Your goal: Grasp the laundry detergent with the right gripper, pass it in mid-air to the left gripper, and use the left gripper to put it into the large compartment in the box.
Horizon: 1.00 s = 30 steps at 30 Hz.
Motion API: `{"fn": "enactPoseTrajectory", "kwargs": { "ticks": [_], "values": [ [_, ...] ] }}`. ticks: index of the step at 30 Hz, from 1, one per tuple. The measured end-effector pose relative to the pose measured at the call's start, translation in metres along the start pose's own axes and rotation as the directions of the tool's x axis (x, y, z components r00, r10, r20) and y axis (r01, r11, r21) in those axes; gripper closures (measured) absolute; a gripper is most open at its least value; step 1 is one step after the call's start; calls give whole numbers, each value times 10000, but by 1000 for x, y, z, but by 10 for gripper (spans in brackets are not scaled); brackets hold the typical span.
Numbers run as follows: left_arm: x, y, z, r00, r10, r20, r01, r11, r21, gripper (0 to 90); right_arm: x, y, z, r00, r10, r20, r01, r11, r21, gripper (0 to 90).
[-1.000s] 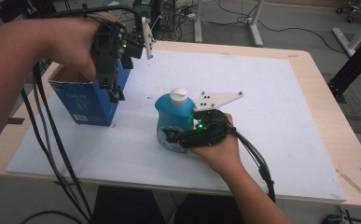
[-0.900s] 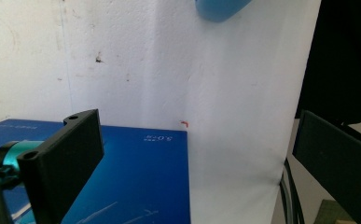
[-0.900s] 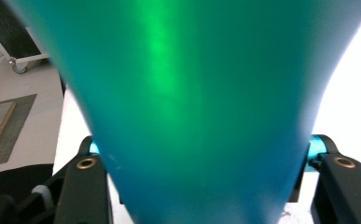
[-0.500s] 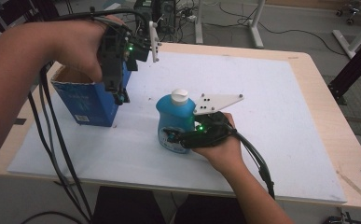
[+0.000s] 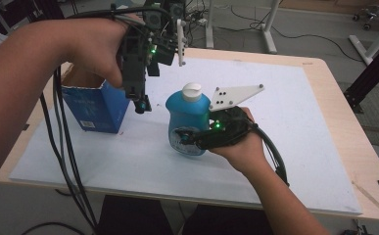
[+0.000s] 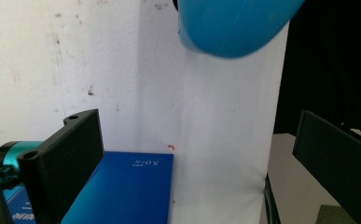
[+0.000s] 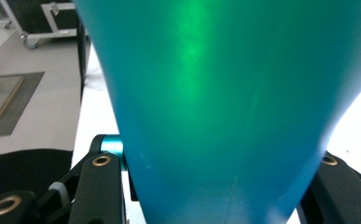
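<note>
A blue bottle point(image 5: 187, 122) with a white cap sits in the middle of the white mat point(image 5: 295, 122), held just off it. My right gripper point(image 5: 184, 139) comes in from the right, shut on the bottle's lower body. In the right gripper view the bottle point(image 7: 225, 102) sits between the two jaws, with my right gripper point(image 7: 215, 186) pressed against both its sides. My left gripper point(image 5: 140, 100) hangs pointing down beside the open blue box point(image 5: 96, 110). Its jaws stand wide apart in the left gripper view, my left gripper point(image 6: 201, 163) open with nothing in it, above the box point(image 6: 122, 191) and below the bottle's base point(image 6: 234, 23).
The mat lies on a wooden table point(image 5: 334, 93). Black cables point(image 5: 64, 147) trail from the left gripper over the table's left front edge. Stands and more cables crowd the floor behind the table.
The bottle has risen a little in the right gripper's hold. The left gripper has moved right, off the box's top and nearer the bottle.
</note>
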<state>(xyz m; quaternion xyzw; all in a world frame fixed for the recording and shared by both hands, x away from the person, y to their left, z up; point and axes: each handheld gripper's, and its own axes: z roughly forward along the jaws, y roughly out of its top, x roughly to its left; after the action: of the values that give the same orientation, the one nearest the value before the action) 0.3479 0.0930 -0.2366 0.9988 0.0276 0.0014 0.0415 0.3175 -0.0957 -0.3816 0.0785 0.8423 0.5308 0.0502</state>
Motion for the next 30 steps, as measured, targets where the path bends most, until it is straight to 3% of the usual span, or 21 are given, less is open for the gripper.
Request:
{"fn": "enactPoseTrajectory", "kwargs": {
  "ticks": [11, 20, 30],
  "values": [
    [-11, 21, -6, 9997, -83, 242, 86, 9999, -124, 17, -2, 18, -5, 9941, -164, -1074, 166, 9999, 9, 471],
    [-16, 34, -9, 9981, -462, 408, 467, 9989, -102, 17, -4, 29, -2, 9872, -343, -1555, 355, 9994, 48, 472],
    [-19, 43, -11, 9983, -399, 424, 399, 9992, 20, 17, -5, 41, 3, 9820, -493, -1823, 506, 9987, 25, 473]
  ]
}}
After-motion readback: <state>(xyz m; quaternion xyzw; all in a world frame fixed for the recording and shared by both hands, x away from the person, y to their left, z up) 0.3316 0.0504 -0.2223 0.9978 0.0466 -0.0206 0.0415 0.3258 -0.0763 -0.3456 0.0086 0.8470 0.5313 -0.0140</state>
